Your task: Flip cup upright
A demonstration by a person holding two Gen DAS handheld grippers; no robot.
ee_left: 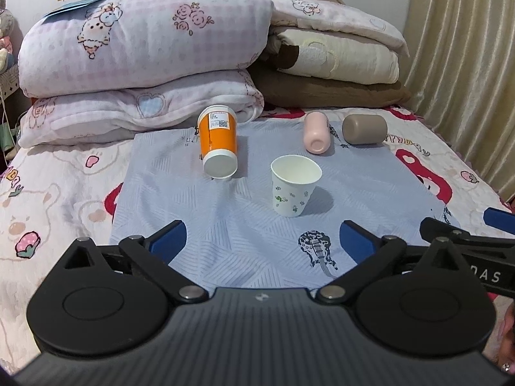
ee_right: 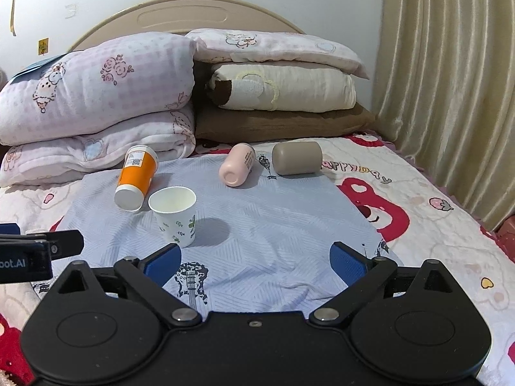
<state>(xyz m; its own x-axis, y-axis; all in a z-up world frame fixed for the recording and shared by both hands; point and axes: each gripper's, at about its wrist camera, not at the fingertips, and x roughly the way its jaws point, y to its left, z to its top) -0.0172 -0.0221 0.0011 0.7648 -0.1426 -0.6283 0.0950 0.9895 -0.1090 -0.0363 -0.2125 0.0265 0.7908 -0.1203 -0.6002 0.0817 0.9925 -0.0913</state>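
A white paper cup with green leaf print (ee_left: 294,185) stands upright on a blue-grey cloth (ee_left: 225,225); it also shows in the right wrist view (ee_right: 175,214). An orange cup (ee_left: 218,141) (ee_right: 136,177) lies on its side behind it. A pink cup (ee_left: 316,132) (ee_right: 236,164) and a taupe cup (ee_left: 364,129) (ee_right: 296,158) lie on their sides farther back. My left gripper (ee_left: 262,243) is open and empty, short of the paper cup. My right gripper (ee_right: 256,262) is open and empty, to the right of the paper cup.
Folded quilts (ee_left: 141,48) and stacked pillows (ee_left: 334,61) rise behind the cloth (ee_right: 257,225). A curtain (ee_right: 450,80) hangs at the right. The patterned bedsheet (ee_right: 434,225) surrounds the cloth. The right gripper's tip (ee_left: 466,238) shows in the left view, the left gripper's (ee_right: 38,247) in the right view.
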